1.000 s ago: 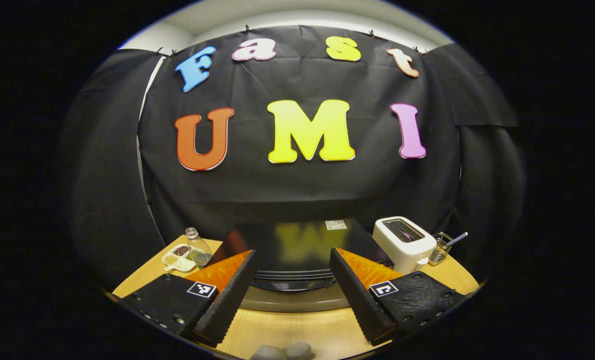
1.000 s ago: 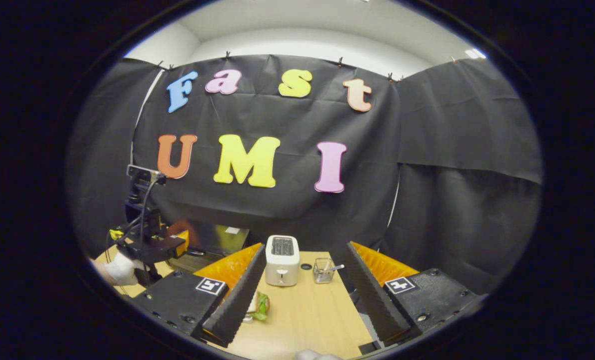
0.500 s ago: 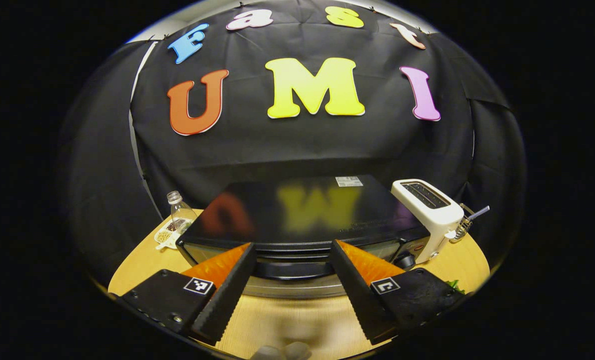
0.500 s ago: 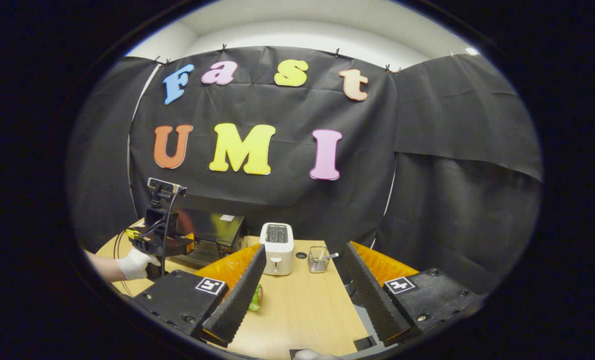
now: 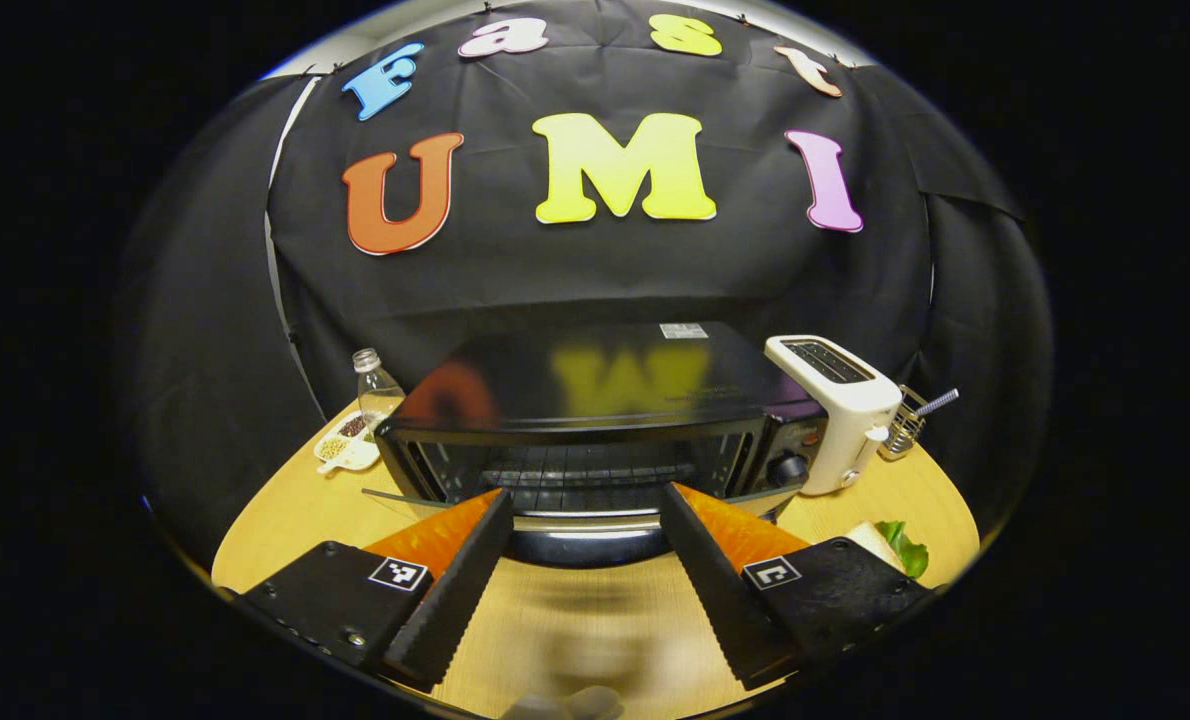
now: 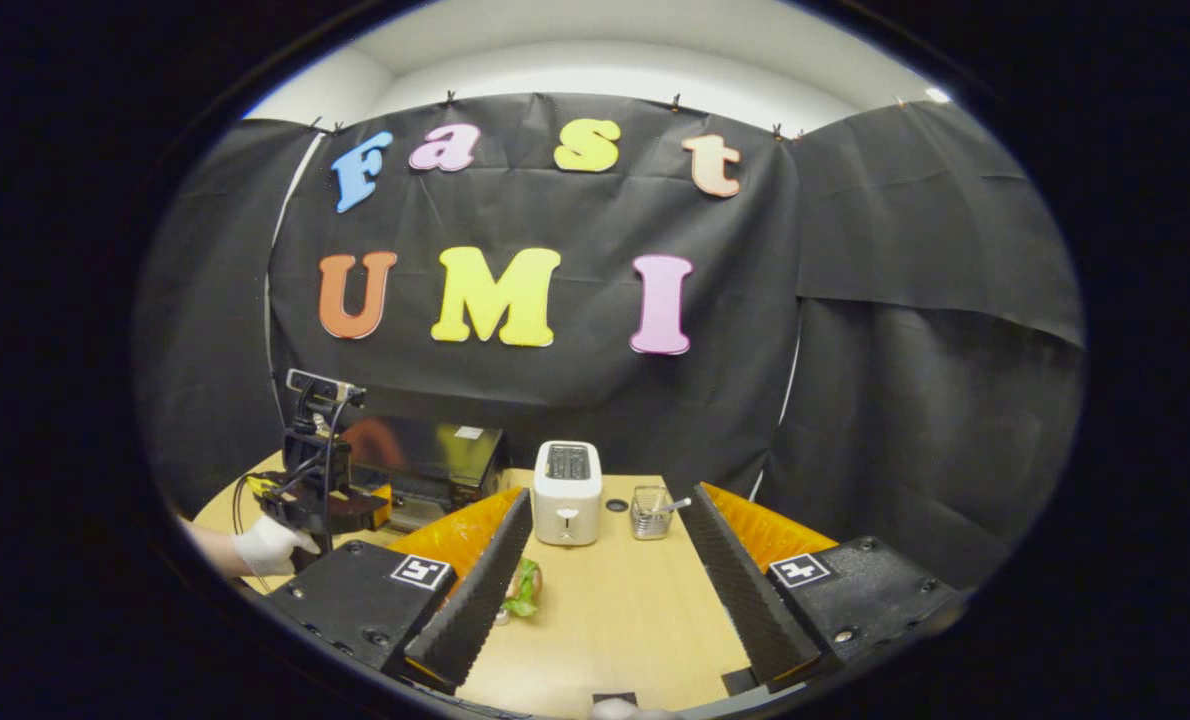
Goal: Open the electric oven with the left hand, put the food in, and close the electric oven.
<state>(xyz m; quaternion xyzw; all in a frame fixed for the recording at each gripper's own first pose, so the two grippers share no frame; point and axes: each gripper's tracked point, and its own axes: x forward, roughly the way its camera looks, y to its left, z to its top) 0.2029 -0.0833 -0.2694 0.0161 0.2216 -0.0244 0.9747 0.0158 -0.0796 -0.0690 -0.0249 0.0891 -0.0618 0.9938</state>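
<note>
While the left claw (image 5: 583,585) sits low over the tabletop (image 5: 285,510) with fingers spread wide apart and gripping nothing, the oven door handle (image 5: 580,545) lies between the fingertips; contact can't be told. Just behind, the electric oven (image 5: 595,400) has its door tipped partway open, and the rack shows inside. Food (image 5: 893,548), a sandwich with green leaf, lies on the tabletop right of the oven, near the white toaster (image 5: 835,410). A bottle (image 5: 375,385) and a small dish (image 5: 345,455) stand left of the oven.

Right claw (image 6: 605,600) hovers over bare tabletop, fingers wide apart, empty; the food (image 6: 523,590) lies just beside its left finger. Farther back stand the toaster (image 6: 567,492) and a wire holder (image 6: 647,515). A gloved hand (image 6: 270,548) holds the left claw at the oven (image 6: 435,462).
</note>
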